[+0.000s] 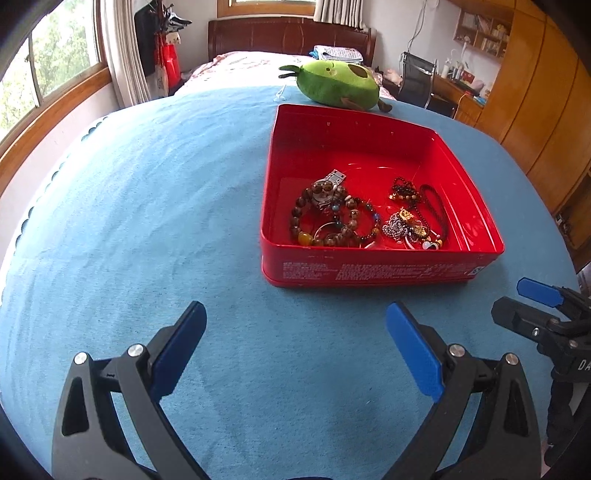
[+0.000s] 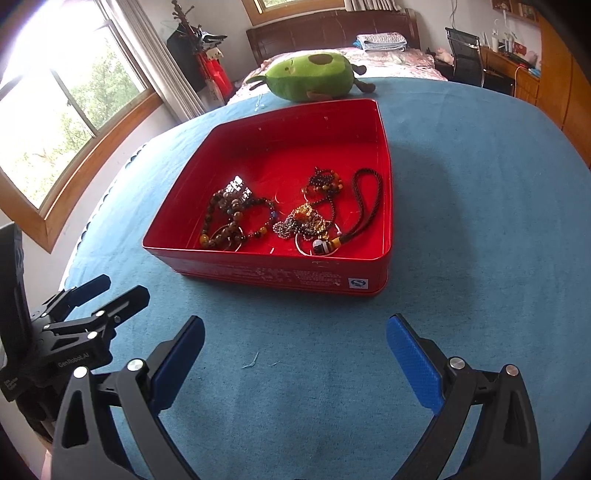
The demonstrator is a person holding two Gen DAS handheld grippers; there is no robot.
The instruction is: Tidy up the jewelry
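Both grippers idle, nothing held: left gripper [image 1: 295, 343] and right gripper [image 2: 295, 350] jaws wide apart, hovering over blue cloth [image 1: 147, 221]. Jewelry pile [image 2: 280, 218] already inside red tin [image 2: 266, 273], 12 o'clock of right gripper, 1 o'clock of left. Looks done, or sorting not started.

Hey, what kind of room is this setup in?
Most likely a home bedroom. A bed with a dark wooden headboard stands behind the blue-covered table, a green avocado plush lies on it, and a desk with an office chair sits beside wooden wardrobes.
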